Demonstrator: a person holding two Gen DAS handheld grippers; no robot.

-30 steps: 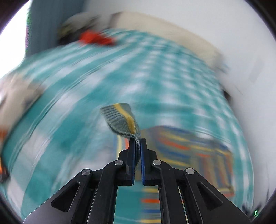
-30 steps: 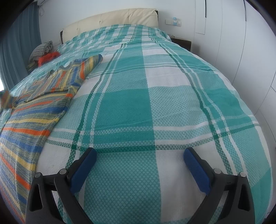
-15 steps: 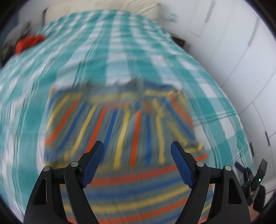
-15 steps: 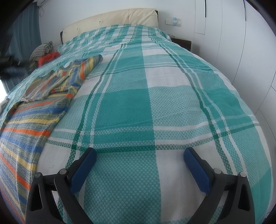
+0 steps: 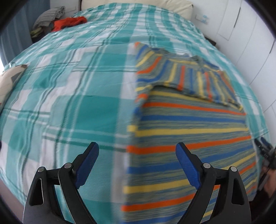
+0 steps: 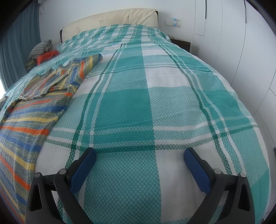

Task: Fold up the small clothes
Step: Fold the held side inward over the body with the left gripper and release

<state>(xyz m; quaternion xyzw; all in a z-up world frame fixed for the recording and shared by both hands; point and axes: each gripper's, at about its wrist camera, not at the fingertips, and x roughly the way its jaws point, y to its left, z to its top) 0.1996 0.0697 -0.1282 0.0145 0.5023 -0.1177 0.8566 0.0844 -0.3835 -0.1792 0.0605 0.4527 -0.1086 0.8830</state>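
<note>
A striped knit sweater (image 5: 189,120) in orange, blue, yellow and grey lies flat on the teal plaid bedspread (image 5: 77,96), with one sleeve (image 5: 195,77) folded across its chest. My left gripper (image 5: 137,153) is open and empty, hovering over the sweater's left edge near the hem. In the right wrist view the sweater (image 6: 31,117) lies at the left. My right gripper (image 6: 139,160) is open and empty above bare bedspread (image 6: 146,96), to the right of the sweater.
An orange garment (image 5: 69,22) and a grey knit bundle (image 5: 48,16) sit at the far left by the cream headboard (image 6: 112,19). A pale cushion (image 5: 10,79) lies at the left edge. White wardrobe doors (image 6: 241,43) line the right side.
My left gripper let go of the sleeve it was pinching, opened, and pulled back to the sweater's left edge. The sleeve now lies across the chest. My right gripper has not moved.
</note>
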